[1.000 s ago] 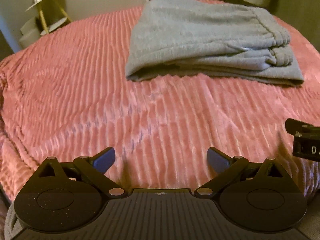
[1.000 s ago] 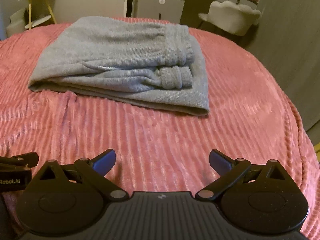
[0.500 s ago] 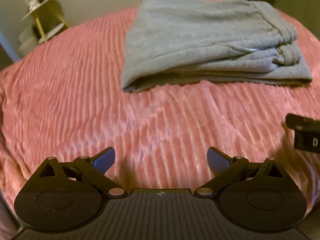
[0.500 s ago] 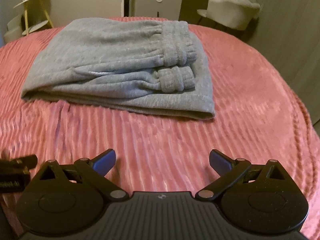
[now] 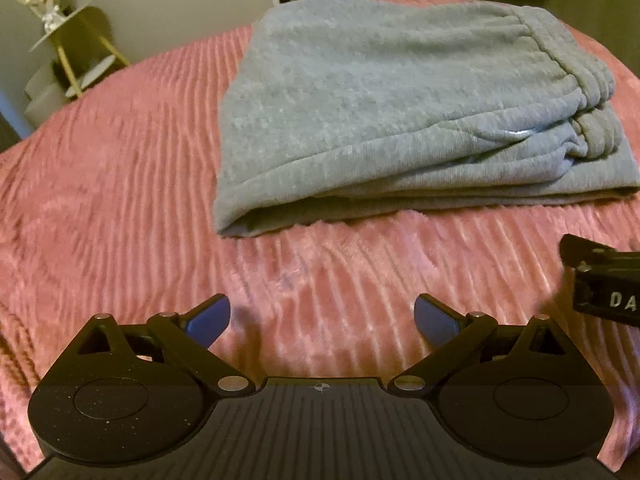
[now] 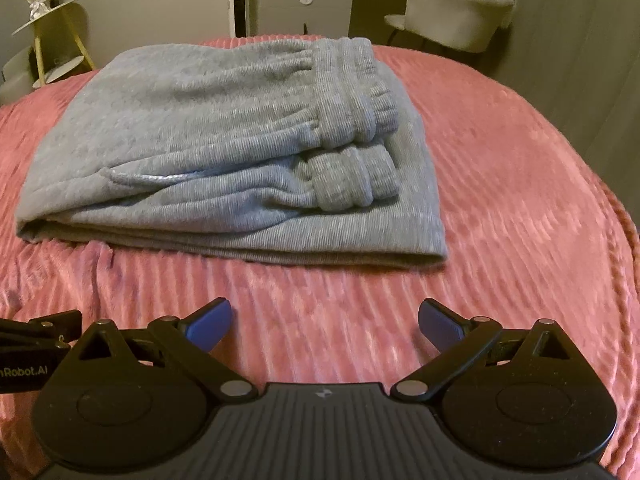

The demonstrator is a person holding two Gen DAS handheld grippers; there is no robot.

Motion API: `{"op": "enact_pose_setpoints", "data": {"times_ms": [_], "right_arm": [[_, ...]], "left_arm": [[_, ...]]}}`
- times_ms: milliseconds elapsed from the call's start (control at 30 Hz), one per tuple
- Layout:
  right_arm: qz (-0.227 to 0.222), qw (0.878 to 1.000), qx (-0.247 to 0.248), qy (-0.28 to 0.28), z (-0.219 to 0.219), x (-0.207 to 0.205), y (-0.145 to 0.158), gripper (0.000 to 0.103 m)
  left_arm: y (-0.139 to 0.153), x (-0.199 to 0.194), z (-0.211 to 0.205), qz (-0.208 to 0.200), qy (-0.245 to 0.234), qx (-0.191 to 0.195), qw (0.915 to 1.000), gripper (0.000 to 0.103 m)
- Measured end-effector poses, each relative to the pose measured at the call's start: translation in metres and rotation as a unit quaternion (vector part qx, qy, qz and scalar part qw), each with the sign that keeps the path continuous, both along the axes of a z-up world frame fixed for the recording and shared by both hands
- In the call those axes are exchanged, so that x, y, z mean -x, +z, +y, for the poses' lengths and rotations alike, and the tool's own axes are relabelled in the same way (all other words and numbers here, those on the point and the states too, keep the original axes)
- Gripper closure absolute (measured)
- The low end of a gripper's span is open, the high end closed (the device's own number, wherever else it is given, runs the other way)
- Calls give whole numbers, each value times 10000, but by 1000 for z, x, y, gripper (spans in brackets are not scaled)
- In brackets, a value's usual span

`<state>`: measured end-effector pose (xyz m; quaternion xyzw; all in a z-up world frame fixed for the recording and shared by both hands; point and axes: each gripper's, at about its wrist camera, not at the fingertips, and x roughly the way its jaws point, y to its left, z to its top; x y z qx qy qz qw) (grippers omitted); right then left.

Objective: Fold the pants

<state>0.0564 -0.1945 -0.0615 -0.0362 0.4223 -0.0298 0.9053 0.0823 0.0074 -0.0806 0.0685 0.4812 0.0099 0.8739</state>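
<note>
Grey sweatpants (image 5: 380, 112) (image 6: 224, 160) lie folded into a thick rectangular stack on a pink ribbed bedspread (image 5: 120, 184) (image 6: 520, 208). The elastic waistband (image 6: 352, 92) and a ribbed cuff (image 6: 352, 178) sit at the stack's right end. My left gripper (image 5: 322, 320) hovers open over the bedspread in front of the stack's left corner, holding nothing. My right gripper (image 6: 325, 324) is open too, short of the stack's near edge, and it shows at the right edge of the left wrist view (image 5: 604, 276).
A gold side table (image 5: 68, 48) (image 6: 52, 40) stands left of the bed. Behind the bed are a grey cabinet (image 6: 306, 4) and a pale upholstered chair (image 6: 456, 16). A dark wall runs along the right. Bare bedspread surrounds the stack.
Both grippers have moved forward toward the folded pants, which now look larger and nearer in each view. Both stayed open. The pants have not moved.
</note>
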Motion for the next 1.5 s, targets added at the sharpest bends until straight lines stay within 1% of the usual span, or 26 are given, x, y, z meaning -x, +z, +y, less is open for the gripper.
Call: {"op": "enact_pose_setpoints", "data": {"times_ms": [167, 267, 400, 533, 633, 700, 867, 967, 1267, 1500], "right_arm": [[-13, 9998, 98, 196, 7, -5, -4, 3], [4, 9997, 117, 225, 8, -7, -5, 3], [95, 9998, -133, 139, 3, -8, -7, 3], [229, 9989, -398, 5, -4, -11, -11, 3], [263, 9984, -505, -45, -8, -11, -12, 3], [260, 9984, -506, -43, -8, -10, -13, 3], [217, 9991, -367, 32, -3, -5, -13, 3], [181, 9994, -289, 88, 1, -3, -11, 3], [99, 9995, -245, 187, 4, -1, -7, 3], [54, 9996, -183, 228, 6, 2, -5, 3]], "left_arm": [[-9, -3, 1, -21, -138, 164, 9998, 2], [-12, -2, 4, -22, -117, 238, 9996, 2], [-16, -6, 11, 50, -74, 353, 9993, 2], [-21, -11, 18, 172, 83, 588, 9981, 1], [-22, -12, 24, 210, 149, 706, 9972, 1], [-22, -12, 25, 198, 154, 687, 9973, 1], [-21, -8, 17, 64, 73, 456, 9989, 1], [-19, -5, 11, 14, 47, 385, 9992, 1], [-8, 3, 8, -265, 34, 414, 9988, 1], [-3, 7, 5, -445, -130, 387, 9982, 1]]}}
